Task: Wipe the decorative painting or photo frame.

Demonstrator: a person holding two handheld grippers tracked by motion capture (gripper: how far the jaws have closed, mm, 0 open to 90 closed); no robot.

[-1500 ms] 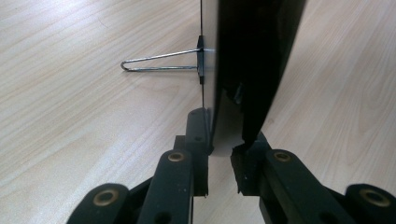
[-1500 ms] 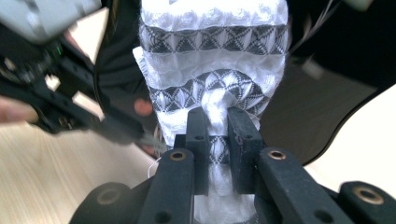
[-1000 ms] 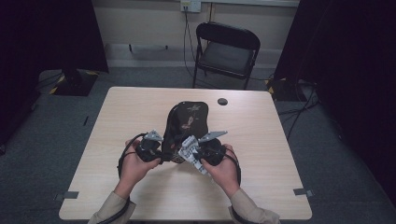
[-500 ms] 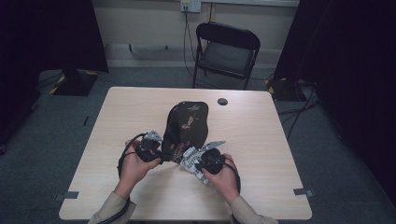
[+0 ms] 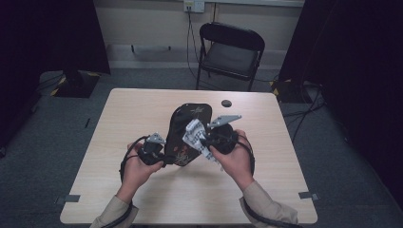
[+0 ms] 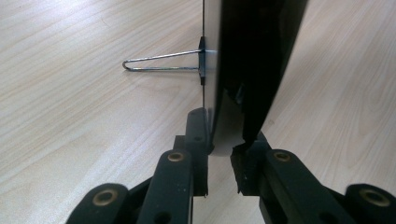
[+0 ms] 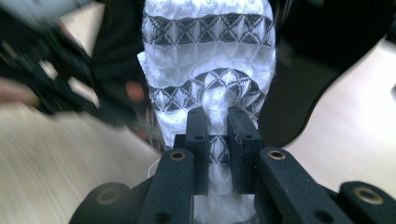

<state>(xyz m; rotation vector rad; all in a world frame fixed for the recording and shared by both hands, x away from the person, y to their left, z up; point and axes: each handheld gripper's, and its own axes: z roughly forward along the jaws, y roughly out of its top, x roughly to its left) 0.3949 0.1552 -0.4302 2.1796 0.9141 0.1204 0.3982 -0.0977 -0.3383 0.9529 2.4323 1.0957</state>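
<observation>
Above: two hand-held grippers at a dark flat bag and a patterned white cloth on a wooden counter.
Centrally on the counter point(image 5: 142, 114) lies the dark bag point(image 5: 190, 118), long and flat, printed with small motifs. The left gripper point(image 5: 164, 160) meets the bag's near left edge; in the left gripper view its jaws are clamped on that thin dark edge point(image 6: 243, 93), where a wire-handled binder clip point(image 6: 163, 63) is also fixed. The right gripper point(image 5: 205, 141) hangs over the bag's right side, its jaws pressed together on a white cloth with black triangle bands point(image 7: 210, 60), which bunches between them. A small dark disc point(image 5: 226, 103) sits near the counter's far edge, and a black folding chair point(image 5: 228, 52) stands beyond it.
</observation>
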